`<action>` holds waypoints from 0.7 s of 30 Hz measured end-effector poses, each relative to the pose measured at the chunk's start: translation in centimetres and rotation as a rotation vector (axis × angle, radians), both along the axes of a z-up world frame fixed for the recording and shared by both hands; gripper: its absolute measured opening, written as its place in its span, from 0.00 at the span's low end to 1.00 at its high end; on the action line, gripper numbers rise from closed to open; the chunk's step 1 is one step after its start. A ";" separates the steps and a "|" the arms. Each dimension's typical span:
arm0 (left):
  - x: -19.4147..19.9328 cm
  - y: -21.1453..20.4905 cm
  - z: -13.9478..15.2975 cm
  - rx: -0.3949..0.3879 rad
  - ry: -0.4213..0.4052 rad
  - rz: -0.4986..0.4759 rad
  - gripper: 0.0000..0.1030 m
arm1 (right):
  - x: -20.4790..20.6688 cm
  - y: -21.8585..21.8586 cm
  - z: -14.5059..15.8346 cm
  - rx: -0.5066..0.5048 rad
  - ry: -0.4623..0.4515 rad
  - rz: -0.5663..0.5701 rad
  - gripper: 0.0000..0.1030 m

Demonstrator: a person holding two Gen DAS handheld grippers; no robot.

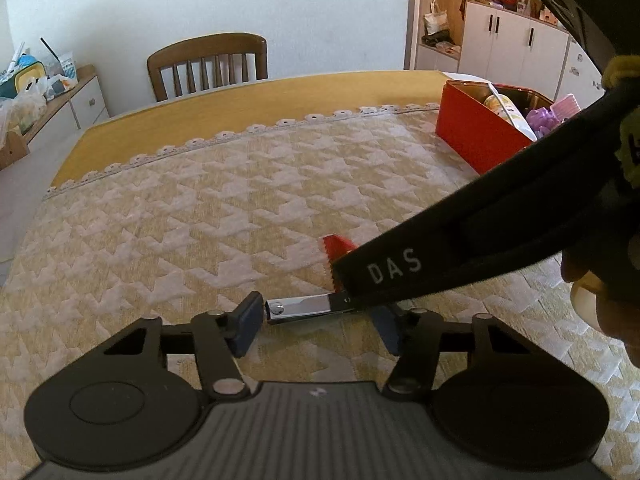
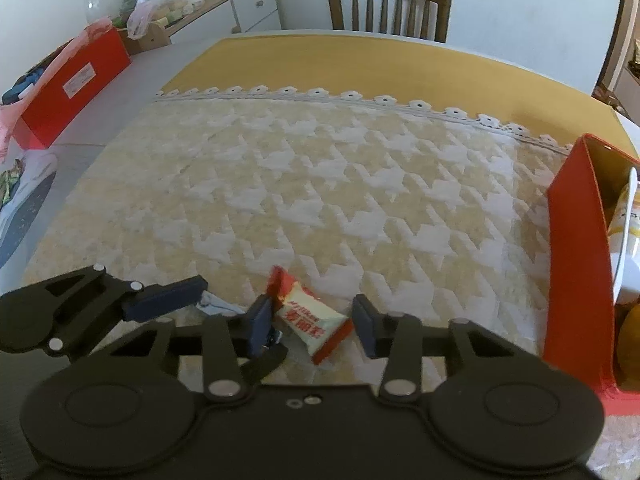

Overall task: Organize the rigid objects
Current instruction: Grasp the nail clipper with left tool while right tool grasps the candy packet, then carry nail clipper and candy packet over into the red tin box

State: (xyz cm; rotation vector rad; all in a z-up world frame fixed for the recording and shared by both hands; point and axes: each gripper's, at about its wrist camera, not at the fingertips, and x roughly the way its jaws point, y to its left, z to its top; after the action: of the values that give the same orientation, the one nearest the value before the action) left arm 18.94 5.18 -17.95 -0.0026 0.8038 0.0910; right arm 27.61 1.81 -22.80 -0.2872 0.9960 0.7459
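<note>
A silver nail clipper (image 1: 298, 309) lies flat on the patterned tablecloth between the open fingers of my left gripper (image 1: 316, 324). A red and white snack packet (image 2: 310, 320) lies between the open fingers of my right gripper (image 2: 314, 326), touching the left finger. In the left wrist view only the packet's red end (image 1: 335, 249) shows behind the right gripper's black body (image 1: 460, 248). In the right wrist view the left gripper's finger (image 2: 168, 300) lies just left of the right gripper. A red box (image 1: 476, 132) with items inside stands at the table's right; it also shows in the right wrist view (image 2: 578, 240).
A wooden chair (image 1: 208, 64) stands at the table's far edge. A second red box (image 2: 68, 84) sits on the floor to the left. A low cabinet (image 2: 224, 4) with bags on it stands by the far wall. White cupboards (image 1: 516, 48) are at the back right.
</note>
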 end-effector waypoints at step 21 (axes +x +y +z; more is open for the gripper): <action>-0.2 0.8 1.2 -0.052 0.006 0.037 0.55 | -1.3 -6.0 3.6 0.080 -0.046 -0.117 0.34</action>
State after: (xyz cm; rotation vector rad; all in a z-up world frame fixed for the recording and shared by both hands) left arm 18.75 5.95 -16.77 -0.0664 0.8126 0.1050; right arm 26.34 -4.19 -19.20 -0.1740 0.9294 0.6680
